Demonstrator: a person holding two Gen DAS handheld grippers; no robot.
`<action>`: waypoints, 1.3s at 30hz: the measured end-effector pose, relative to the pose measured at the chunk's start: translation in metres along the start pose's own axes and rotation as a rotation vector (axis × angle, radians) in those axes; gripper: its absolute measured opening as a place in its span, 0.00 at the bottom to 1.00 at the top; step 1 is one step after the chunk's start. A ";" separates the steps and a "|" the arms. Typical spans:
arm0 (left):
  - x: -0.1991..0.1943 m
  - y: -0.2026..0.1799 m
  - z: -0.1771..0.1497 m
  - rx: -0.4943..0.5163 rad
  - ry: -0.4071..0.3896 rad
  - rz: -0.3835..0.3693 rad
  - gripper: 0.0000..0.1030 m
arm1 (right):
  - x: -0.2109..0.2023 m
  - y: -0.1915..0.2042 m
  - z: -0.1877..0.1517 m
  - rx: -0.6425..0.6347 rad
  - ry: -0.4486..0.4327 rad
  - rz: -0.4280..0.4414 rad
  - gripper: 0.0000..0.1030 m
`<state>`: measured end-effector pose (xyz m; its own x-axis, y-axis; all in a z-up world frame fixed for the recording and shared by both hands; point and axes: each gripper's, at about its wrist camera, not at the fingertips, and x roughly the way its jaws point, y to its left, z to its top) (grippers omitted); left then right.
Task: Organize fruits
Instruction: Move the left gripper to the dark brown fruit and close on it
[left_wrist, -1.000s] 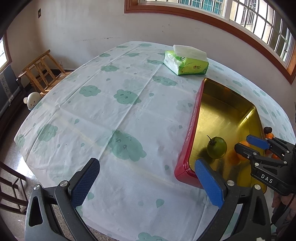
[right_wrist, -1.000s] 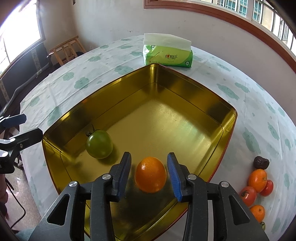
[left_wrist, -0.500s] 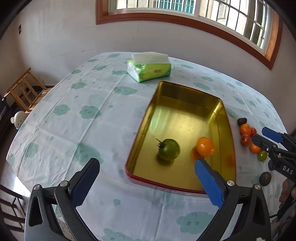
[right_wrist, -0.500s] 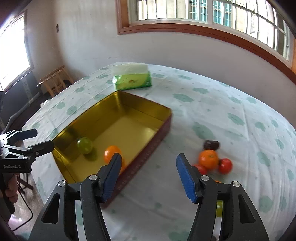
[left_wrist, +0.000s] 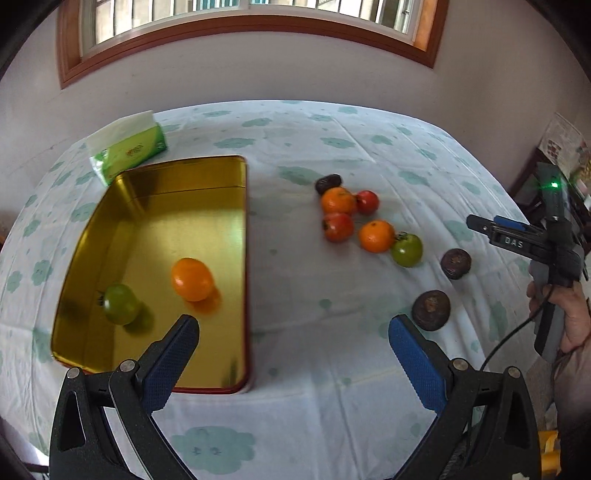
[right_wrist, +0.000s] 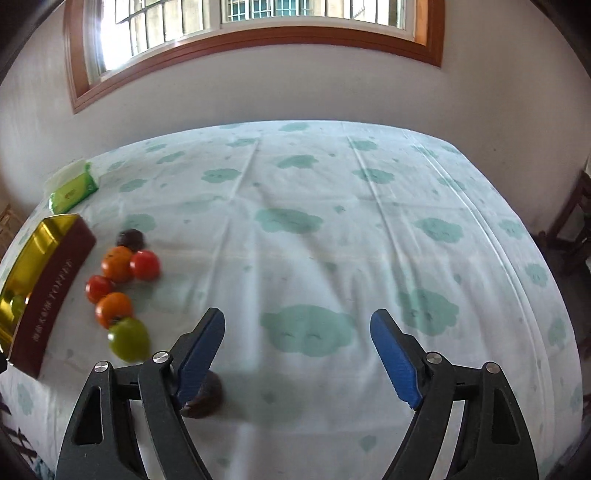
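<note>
A gold tin tray (left_wrist: 236, 206) with red outer walls sits on the table and holds an orange (left_wrist: 192, 278) and a green tomato (left_wrist: 120, 303). To its right lie loose fruits: two oranges (left_wrist: 337, 200), red tomatoes (left_wrist: 338, 227), a green tomato (left_wrist: 406, 250) and dark fruits (left_wrist: 431, 309). My left gripper (left_wrist: 291, 363) is open and empty above the tray's near right corner. My right gripper (right_wrist: 303, 363) is open and empty, right of the fruit cluster (right_wrist: 118, 264); a dark fruit (right_wrist: 207, 400) lies under its left finger. It also shows in the left wrist view (left_wrist: 517, 240).
A green tissue pack (left_wrist: 127, 147) lies behind the tray, also in the right wrist view (right_wrist: 72, 190). The cloud-print cloth (right_wrist: 332, 221) covers the table. A wall with a window runs behind. Dark furniture (right_wrist: 576, 229) stands off the right edge.
My right gripper let go of the orange in the tray, opened wide and swung right, away over the loose fruits. My left gripper turned right, bringing the tray and fruits into view.
</note>
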<state>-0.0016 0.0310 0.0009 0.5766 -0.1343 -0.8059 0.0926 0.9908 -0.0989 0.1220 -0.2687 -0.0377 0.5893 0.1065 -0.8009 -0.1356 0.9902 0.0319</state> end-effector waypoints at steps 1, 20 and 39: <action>0.004 -0.010 0.000 0.021 0.002 -0.018 0.99 | 0.005 -0.009 -0.003 0.002 0.008 0.001 0.79; 0.052 -0.090 0.002 0.173 0.070 -0.123 0.92 | 0.036 -0.044 -0.015 -0.087 0.058 0.040 1.00; 0.086 -0.109 0.007 0.170 0.123 -0.168 0.51 | 0.037 -0.049 -0.014 -0.156 0.059 0.102 1.00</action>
<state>0.0438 -0.0889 -0.0534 0.4395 -0.2831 -0.8524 0.3194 0.9363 -0.1463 0.1390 -0.3144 -0.0776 0.5188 0.1955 -0.8323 -0.3165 0.9482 0.0254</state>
